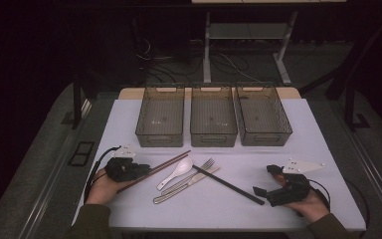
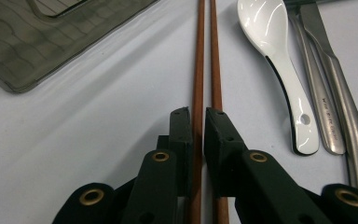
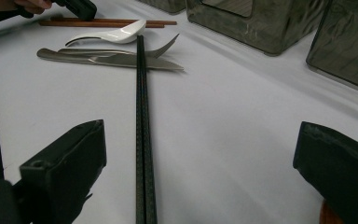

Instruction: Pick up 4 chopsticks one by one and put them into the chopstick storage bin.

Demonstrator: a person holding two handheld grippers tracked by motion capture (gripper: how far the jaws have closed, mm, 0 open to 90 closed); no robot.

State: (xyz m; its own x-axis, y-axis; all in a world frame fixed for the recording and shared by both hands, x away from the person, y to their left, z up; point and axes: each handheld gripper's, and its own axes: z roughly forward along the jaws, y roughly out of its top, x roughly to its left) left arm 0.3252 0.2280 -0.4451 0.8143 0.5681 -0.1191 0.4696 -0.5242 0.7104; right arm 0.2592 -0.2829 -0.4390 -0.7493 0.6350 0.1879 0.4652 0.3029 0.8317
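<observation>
At the left of the white surface (image 1: 278, 129), the left claw (image 1: 143, 168) is pinched on the pair of brown chopsticks (image 2: 205, 56), which lie flat and run slantwise up toward the bins. Just right of them lie a white spoon (image 1: 176, 173), a fork (image 1: 189, 178) and a knife (image 1: 181, 190), with black chopsticks (image 1: 228, 184) across their tips. At the right, the right claw (image 1: 263, 180) rests spread wide around the black chopsticks' near end, its jaws clear of them.

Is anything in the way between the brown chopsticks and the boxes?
No. The left claw is already shut on the brown chopsticks, and bare table lies between them and the nearest box.
</observation>
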